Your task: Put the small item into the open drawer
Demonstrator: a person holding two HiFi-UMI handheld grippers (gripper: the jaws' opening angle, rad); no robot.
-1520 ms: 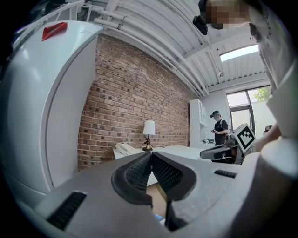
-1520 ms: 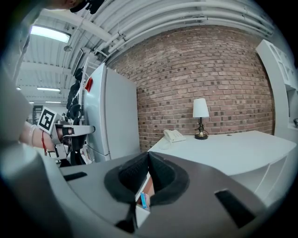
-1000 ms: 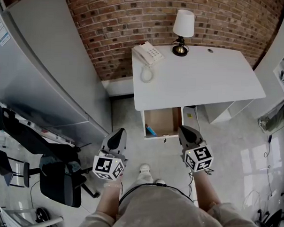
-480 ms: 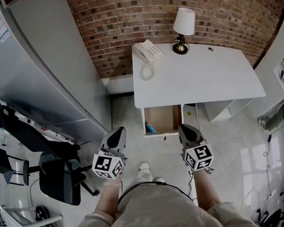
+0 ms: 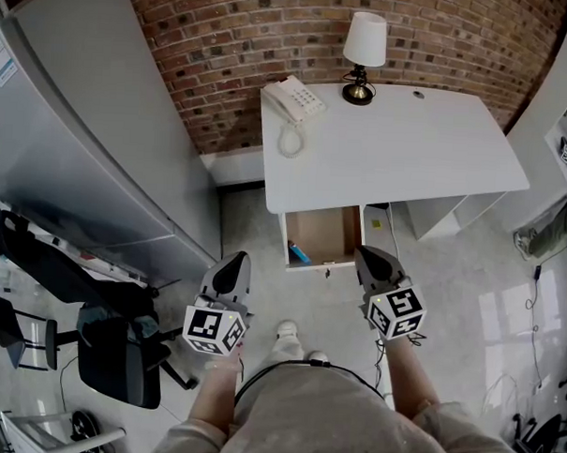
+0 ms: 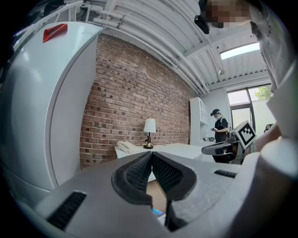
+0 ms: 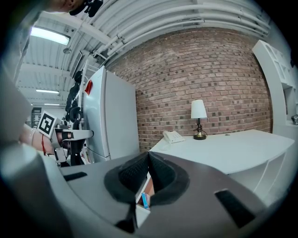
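The open drawer (image 5: 344, 235) sticks out from under the front of the white desk (image 5: 399, 151). A small blue item (image 5: 299, 254) lies inside it at the front left corner, and shows as the blue item (image 7: 145, 201) below the jaws in the right gripper view. My left gripper (image 5: 237, 262) hangs over the floor, in front of the drawer and to its left, shut and empty. My right gripper (image 5: 368, 256) hovers just off the drawer's front right corner, also shut with nothing held. In both gripper views the pads (image 6: 139, 173) (image 7: 160, 176) meet.
A telephone (image 5: 294, 101) and a table lamp (image 5: 364, 46) stand on the desk by the brick wall (image 5: 245, 41). A tall grey fridge (image 5: 72, 136) is at the left and an office chair (image 5: 118, 354) at the lower left. A person (image 6: 219, 128) stands far off.
The desk and drawer sit slightly higher in the head view than before. Both grippers stay almost where they were, still shut.
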